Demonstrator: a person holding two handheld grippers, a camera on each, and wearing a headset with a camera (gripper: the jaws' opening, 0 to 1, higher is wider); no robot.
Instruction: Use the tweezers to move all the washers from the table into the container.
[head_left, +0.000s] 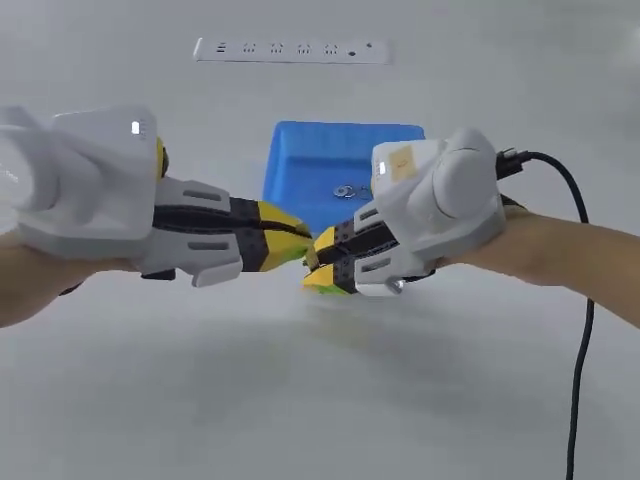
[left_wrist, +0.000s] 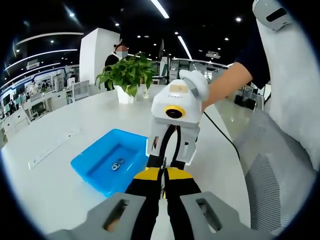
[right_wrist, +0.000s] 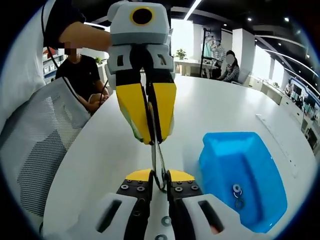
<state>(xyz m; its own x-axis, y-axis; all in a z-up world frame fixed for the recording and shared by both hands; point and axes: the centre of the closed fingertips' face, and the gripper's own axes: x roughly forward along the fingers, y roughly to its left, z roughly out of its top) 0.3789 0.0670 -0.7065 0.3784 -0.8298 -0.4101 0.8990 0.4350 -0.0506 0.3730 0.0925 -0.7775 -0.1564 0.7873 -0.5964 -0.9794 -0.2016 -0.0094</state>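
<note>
Our left claw (head_left: 298, 236) and right claw (head_left: 312, 266) both pinch thin metal tweezers (right_wrist: 158, 150); round washers (head_left: 350, 191) lie in the glossy blue container (head_left: 300, 165).

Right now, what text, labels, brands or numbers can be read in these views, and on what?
None can be read.
Power strip: socket markings too small to read.
Yellow sticker on the right gripper: blurred, unreadable.
</note>
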